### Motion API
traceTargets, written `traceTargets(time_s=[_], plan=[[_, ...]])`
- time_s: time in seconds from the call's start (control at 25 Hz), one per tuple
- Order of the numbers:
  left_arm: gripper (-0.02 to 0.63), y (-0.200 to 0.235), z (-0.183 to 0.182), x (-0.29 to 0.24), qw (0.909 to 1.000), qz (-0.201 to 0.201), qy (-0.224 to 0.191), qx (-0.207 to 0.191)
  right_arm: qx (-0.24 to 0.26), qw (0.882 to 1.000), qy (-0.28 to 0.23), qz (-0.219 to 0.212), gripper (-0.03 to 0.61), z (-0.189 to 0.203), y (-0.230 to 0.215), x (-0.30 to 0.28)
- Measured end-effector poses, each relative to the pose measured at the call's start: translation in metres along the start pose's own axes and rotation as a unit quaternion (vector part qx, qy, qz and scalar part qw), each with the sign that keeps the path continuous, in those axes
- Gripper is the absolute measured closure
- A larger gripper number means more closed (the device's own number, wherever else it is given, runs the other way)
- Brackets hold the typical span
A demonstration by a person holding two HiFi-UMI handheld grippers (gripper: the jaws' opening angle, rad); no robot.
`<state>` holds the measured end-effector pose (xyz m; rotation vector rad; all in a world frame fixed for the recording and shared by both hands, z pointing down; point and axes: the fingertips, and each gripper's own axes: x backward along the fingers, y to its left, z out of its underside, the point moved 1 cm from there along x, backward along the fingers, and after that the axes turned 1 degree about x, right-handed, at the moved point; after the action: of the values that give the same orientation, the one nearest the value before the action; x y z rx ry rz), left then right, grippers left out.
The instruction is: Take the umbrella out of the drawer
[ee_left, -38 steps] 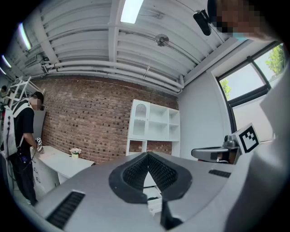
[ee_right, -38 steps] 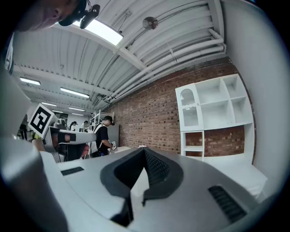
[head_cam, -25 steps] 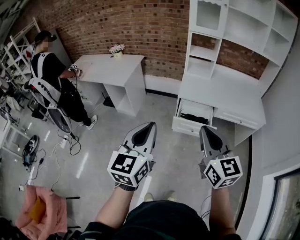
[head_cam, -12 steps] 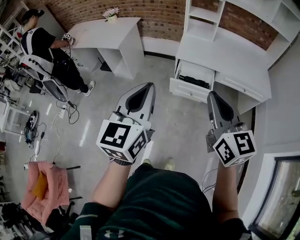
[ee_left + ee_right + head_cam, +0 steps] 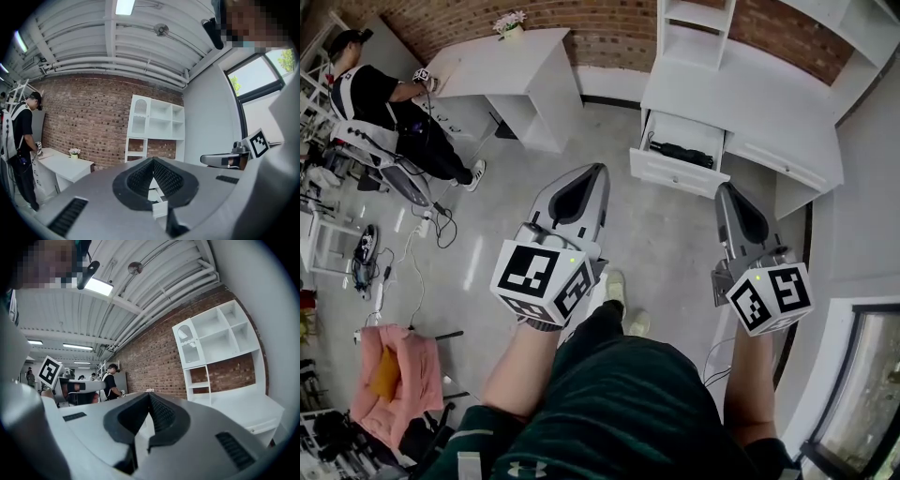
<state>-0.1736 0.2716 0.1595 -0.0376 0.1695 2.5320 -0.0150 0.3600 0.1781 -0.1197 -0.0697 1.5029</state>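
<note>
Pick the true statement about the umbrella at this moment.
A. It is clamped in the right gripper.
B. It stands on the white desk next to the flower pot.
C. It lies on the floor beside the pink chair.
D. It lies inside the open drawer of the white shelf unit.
D: in the head view the dark umbrella lies inside the pulled-out drawer, while the right gripper is shut on nothing, well short of it.

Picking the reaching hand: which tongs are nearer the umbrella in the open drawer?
Right, by the head view. The right tongs sit below and right of the umbrella; the left tongs are farther off to its left. Neither touches it.
</note>
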Motion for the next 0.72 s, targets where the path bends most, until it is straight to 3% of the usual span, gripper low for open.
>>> traceTargets(time_s=[0.36, 0.72], plan=[[0.607, 0.026, 0.018, -0.055, 0.9999, 0.014, 0.008, 0.005, 0.009, 1.000, 0.016, 0.014, 0.574, 0.012, -0.027, -0.042], [0.607, 0.096, 0.022, -0.132, 0.9998, 0.015, 0.011, -0.007, 0.015, 0.999, 0.052, 0.005, 0.574, 0.027, -0.049, -0.147]])
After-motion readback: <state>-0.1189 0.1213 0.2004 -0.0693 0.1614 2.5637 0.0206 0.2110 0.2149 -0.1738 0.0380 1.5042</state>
